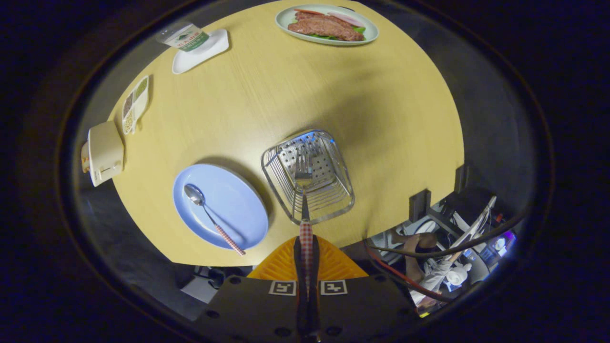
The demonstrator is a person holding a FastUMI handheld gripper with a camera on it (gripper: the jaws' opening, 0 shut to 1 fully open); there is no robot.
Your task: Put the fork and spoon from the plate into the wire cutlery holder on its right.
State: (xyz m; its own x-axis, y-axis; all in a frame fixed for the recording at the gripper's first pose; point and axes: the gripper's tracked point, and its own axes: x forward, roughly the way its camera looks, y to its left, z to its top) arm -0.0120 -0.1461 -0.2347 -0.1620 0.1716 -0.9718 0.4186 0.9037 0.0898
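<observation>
My gripper [305, 247] is shut on the fork [304, 190], clamping its red-checked handle between both fingers. The fork hangs tines-down, straight ahead of the fingers, over the open top of the wire cutlery holder [333, 202]; its tines sit inside the holder's outline, above the perforated base. Left of the holder lies the blue plate [238, 209], and the spoon [209, 216] rests on it with its bowl toward the far side and its red-checked handle over the near rim.
On the round wooden table [286, 95] stand a plate of meat [327, 25] at the far side, a cup on a white dish [198, 45], a divided snack tray [134, 104] and a cream toaster [104, 151]. A person sits below the table's right edge [429, 267].
</observation>
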